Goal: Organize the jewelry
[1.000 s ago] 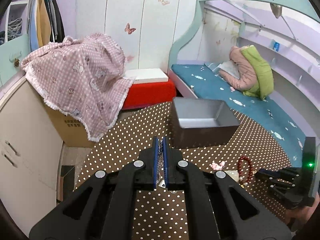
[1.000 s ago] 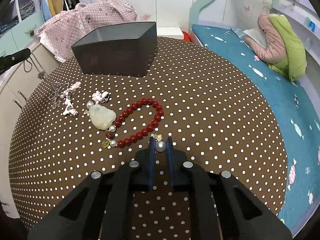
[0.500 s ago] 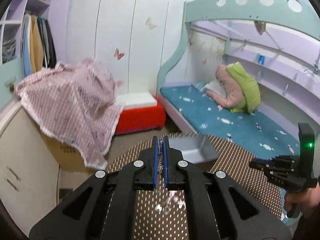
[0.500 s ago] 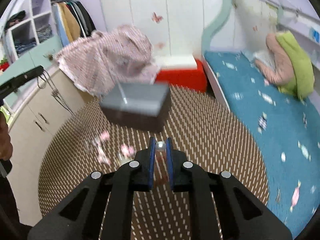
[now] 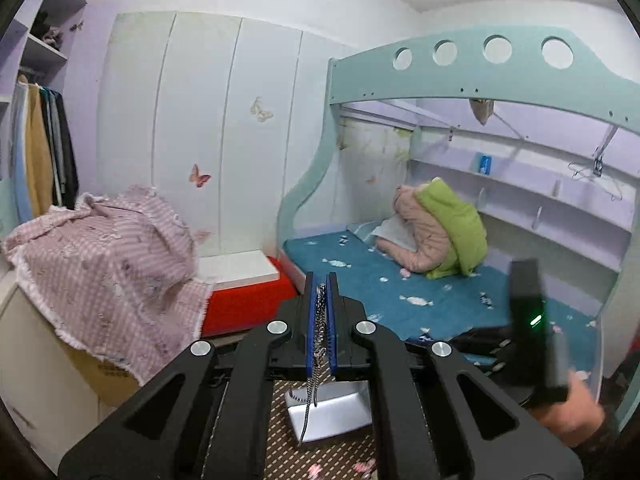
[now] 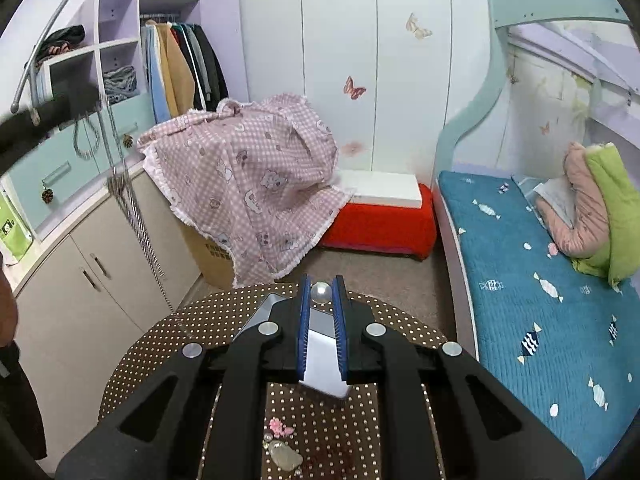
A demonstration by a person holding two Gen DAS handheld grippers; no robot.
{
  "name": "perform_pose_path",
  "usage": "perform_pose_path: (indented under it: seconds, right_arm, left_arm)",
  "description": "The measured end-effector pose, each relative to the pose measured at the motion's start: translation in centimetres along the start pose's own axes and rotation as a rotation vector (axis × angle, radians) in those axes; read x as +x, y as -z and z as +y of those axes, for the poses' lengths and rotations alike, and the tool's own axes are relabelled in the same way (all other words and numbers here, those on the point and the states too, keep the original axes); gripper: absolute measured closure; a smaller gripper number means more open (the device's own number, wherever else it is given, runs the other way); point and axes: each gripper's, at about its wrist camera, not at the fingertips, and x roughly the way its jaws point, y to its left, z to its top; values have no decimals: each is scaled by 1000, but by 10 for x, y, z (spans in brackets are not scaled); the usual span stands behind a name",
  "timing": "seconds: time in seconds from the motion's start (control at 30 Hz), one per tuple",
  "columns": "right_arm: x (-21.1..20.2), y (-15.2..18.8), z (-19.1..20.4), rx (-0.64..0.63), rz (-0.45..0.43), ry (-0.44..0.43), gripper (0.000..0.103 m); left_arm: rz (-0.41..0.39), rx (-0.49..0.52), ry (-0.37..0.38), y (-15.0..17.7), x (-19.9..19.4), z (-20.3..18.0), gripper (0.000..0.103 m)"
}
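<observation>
The task is judged to be in its early part, as nothing is seen inside the container yet. Two pieces are lifted and carried, and several are left on the desk.

The left tool is closed on a silver chain; the chain is pinched between the blue pads and its loose end hangs down in front of the grey box. In the right wrist view the same chain is seen hanging long, high above the left edge of the desk. The right tool is closed on a pearl piece, which is held at the very tips of the fingers, above the box.

The grey box is the only container that is seen. It stands toward the far edge of the desk. Its inner side is mostly hidden by the two tools; the part that is shown looks bare, but it cannot be told whether the bottom is empty.

Near the front edge of the desk a pink flower piece and a pale stone pendant are left, close together. Just beside them something dark red is blurred; it is perhaps a bead bracelet, but this cannot be confirmed. These pieces, and the two that are held, are judged to be still waiting for the box.
</observation>
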Motion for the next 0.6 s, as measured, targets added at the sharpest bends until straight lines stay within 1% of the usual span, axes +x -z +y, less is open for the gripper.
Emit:
perform_pose_path:
  seconds: [0.07,0.13,0.23,0.33,0.37,0.43,0.47,0.5,0.53,0.57,0.6]
  right_arm:
    - [13,1,-1,6,34,-8,93]
    - [33,6,-3,12,84,-13,93]
    - [64,16,-7,41,166,-21,93]
    - [92,30,-12,70,245,-26,92]
    - [100,34,-13,80,266,-30,91]
    - [111,42,-17,100,299,-24,86]
    - [111,45,-18,109,299,-26,74]
    - [110,46,-20,121,292,-22,51]
    - [108,46,-20,121,279,-13,36]
    - [104,46,-19,115,259,1,17]
    - [99,45,-18,111,237,15,11]
  left_arm:
    - [24,1,-4,-3,16,1,98]
    - [68,-2,1,2,35,0,98]
    - [150,-6,-4,26,64,-2,98]
    - [256,-24,-12,55,95,-1,98]
    - [283,-27,-20,63,103,0,96]
    - [343,-40,-41,79,117,3,74]
    - [355,-43,-59,85,120,5,47]
    - [357,-41,-78,90,122,7,25]
    - [351,-35,-112,94,121,8,18]
    - [346,-33,-129,97,120,10,14]
    - [342,-34,-145,99,117,11,12]
